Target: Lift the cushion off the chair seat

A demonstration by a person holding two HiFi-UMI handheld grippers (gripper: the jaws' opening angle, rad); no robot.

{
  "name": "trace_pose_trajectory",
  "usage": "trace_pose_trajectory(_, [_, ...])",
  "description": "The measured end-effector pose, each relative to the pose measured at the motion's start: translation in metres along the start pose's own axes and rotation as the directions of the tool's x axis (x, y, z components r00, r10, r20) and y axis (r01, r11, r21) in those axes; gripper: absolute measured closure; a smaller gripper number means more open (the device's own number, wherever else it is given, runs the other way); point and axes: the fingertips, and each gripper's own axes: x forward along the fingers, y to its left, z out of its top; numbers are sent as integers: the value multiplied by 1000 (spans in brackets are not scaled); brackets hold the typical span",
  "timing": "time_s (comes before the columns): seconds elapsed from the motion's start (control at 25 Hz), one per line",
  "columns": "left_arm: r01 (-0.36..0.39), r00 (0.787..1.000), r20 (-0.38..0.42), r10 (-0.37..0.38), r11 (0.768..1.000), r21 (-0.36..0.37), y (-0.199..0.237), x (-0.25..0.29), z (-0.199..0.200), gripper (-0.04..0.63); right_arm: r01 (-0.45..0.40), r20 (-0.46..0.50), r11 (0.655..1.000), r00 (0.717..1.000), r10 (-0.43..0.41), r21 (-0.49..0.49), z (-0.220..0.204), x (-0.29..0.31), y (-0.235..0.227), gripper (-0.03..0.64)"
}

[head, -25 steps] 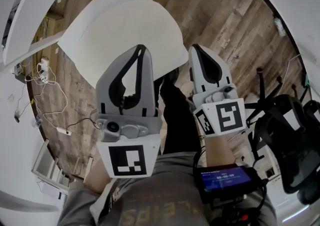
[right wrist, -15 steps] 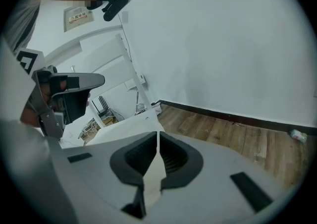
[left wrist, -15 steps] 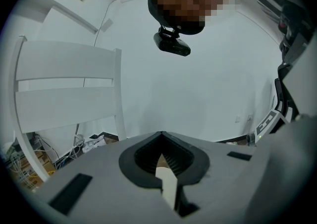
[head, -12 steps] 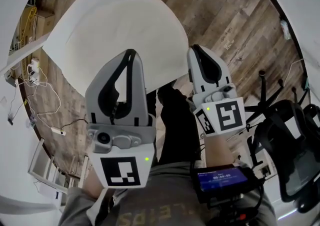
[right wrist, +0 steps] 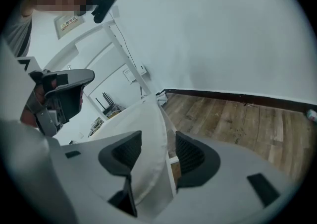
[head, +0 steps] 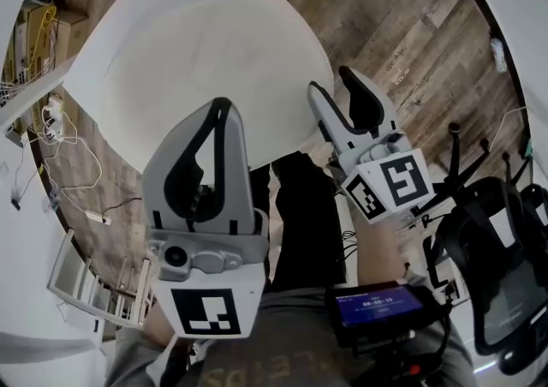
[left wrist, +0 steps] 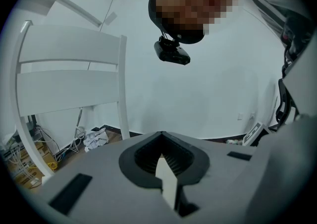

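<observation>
Head view: the white cushion point(head: 214, 43) spreads ahead of both tools, with wood floor point(head: 402, 8) beyond it. The left hand-held gripper point(head: 220, 108) sits at its near edge and the right hand-held gripper point(head: 332, 84) at its right edge.

Left gripper view: the jaws are closed, pinching a thin white strip of cushion point(left wrist: 166, 178).

Right gripper view: the jaws are opening, and the cushion's edge point(right wrist: 146, 158) lies loose between them.

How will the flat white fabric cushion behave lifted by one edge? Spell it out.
The flat white fabric cushion looks thin and soft, so it will probably sag from an edge grip, and likely weighs little. Its edge curves between the opening jaws of the right gripper, so it may slip from a shallow bite.
</observation>
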Motion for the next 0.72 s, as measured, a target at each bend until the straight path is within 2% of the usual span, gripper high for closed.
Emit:
trace_pose_trajectory(0.24, [-15, 1000, -10, 15, 1000, -5, 9, 1, -9, 589, -72, -51, 997, 996, 74, 42, -12, 20, 2, 394])
trace_pose_trajectory(0.32, [-22, 1000, -12, 22, 1000, -4, 12, -2, -10, 589, -81, -68, 996, 994, 83, 34, -14, 22, 4, 435])
trace_pose_trajectory(0.72, [-34, 999, -4, 34, 999, 9, 9, -10, -3, 589, -80, -94, 997, 993, 78, -14, -8, 17, 9, 535])
